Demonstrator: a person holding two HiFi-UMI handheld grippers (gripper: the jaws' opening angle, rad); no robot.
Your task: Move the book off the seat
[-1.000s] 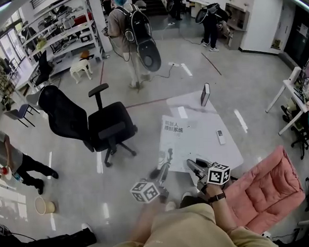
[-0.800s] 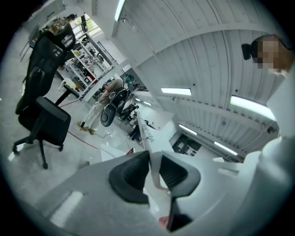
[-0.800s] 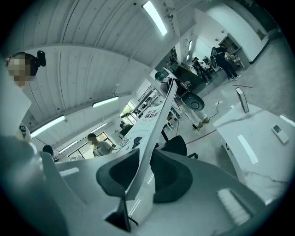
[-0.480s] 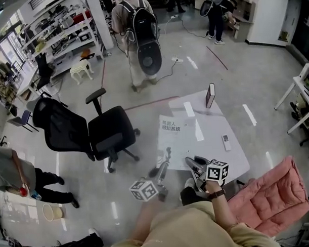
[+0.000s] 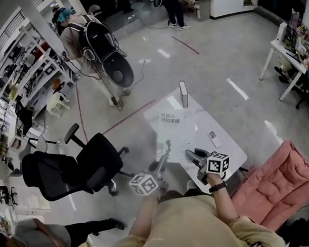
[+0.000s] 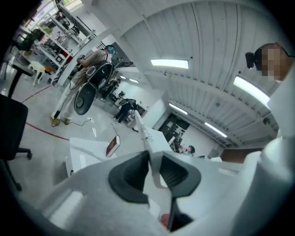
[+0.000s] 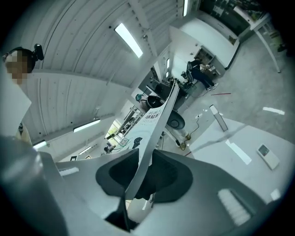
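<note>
My left gripper (image 5: 166,152) and my right gripper (image 5: 192,155) both have hold of the near edge of the book (image 5: 171,126), a thin white one with dark print on its cover. In the left gripper view the jaws (image 6: 150,167) stand nearly together with the book (image 6: 148,137) pinched edge-on between the pads. In the right gripper view the right gripper (image 7: 145,176) is likewise clamped on the book (image 7: 156,117), which runs up and away from the jaws.

The book hangs in the air over the white table (image 5: 231,149), clear of the pink cushioned seat (image 5: 270,185) at my right. On the table a dark-red volume (image 5: 183,94) stands upright at the far edge, and a small remote (image 5: 214,138) lies flat nearer me. A black office chair (image 5: 77,168) stands on the floor to my left. Farther off, a person with a backpack (image 5: 93,39) stands on the floor.
</note>
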